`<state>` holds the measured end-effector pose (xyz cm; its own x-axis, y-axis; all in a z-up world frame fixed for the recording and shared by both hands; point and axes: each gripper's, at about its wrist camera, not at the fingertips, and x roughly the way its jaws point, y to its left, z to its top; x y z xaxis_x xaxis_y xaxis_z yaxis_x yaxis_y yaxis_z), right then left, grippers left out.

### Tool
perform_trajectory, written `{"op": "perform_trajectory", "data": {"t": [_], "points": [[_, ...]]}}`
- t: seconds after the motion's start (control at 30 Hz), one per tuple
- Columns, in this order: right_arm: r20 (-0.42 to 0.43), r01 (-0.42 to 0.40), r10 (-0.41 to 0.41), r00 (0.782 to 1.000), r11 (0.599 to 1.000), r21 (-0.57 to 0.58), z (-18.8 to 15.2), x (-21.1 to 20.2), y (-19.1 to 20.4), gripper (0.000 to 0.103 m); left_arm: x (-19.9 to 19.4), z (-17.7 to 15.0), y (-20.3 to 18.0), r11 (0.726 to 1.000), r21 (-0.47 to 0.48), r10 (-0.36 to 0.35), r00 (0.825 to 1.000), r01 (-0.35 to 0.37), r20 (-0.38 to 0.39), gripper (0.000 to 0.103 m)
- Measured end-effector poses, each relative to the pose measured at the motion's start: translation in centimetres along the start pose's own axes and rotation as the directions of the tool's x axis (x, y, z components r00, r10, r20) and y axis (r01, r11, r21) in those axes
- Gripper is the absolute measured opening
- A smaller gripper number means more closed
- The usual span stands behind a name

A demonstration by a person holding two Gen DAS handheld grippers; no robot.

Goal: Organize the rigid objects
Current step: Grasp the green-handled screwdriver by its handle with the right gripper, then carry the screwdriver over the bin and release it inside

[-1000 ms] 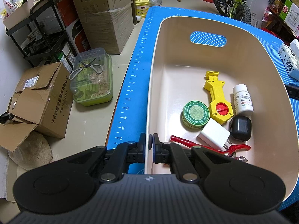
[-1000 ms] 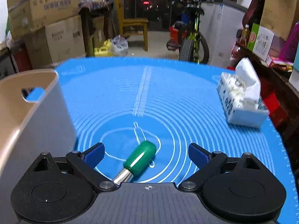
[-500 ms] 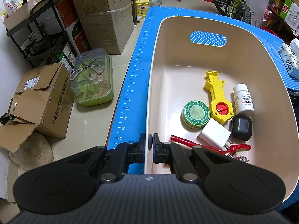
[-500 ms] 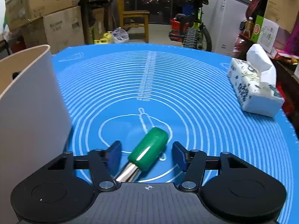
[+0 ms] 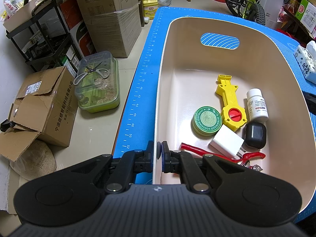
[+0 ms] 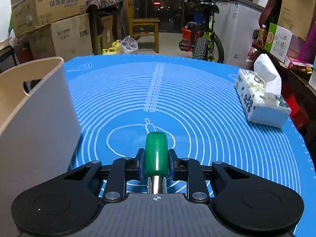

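Right gripper (image 6: pixel 156 164): pads clamped on the green plastic handle of a steel-shafted screwdriver (image 6: pixel 156 154), handle end pointing away.
Under it: blue silicone mat with white rings (image 6: pixel 207 102).
Left gripper (image 5: pixel 157 159): pinched on the near rim of the beige plastic tub (image 5: pixel 197 45).
Ahead, inside tub: round green ointment tin (image 5: pixel 206 121), yellow plastic key-shaped toy (image 5: pixel 230 104), white pill bottle (image 5: pixel 256 105).
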<state>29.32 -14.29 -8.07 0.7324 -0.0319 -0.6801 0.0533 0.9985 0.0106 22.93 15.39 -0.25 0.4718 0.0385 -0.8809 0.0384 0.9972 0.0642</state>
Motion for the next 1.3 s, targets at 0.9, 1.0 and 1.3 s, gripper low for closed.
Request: {"op": "perform_trajectory", "data": {"t": [0.9,1.0,1.3], "points": [[0.147,-0.298,0.338,0.93,0.924,-0.238,4.8,-14.3,8.4,0.033,0.0,-0.1,0.0,1.0,0.001,0.0,1.0,0.0,0.001,0.009],[0.099,-0.323,0.36,0.928,0.907,-0.272,4.6,-13.7,10.1,0.033,0.1,-0.1,0.0,1.0,-0.003,-0.003,1.0,0.003,0.0,0.009],[-0.07,-0.366,0.364,0.929,0.865,-0.345,1.7,-10.7,14.3,0.033,0.1,-0.1,-0.1,1.0,-0.003,-0.002,1.0,0.002,0.001,0.009]]}}
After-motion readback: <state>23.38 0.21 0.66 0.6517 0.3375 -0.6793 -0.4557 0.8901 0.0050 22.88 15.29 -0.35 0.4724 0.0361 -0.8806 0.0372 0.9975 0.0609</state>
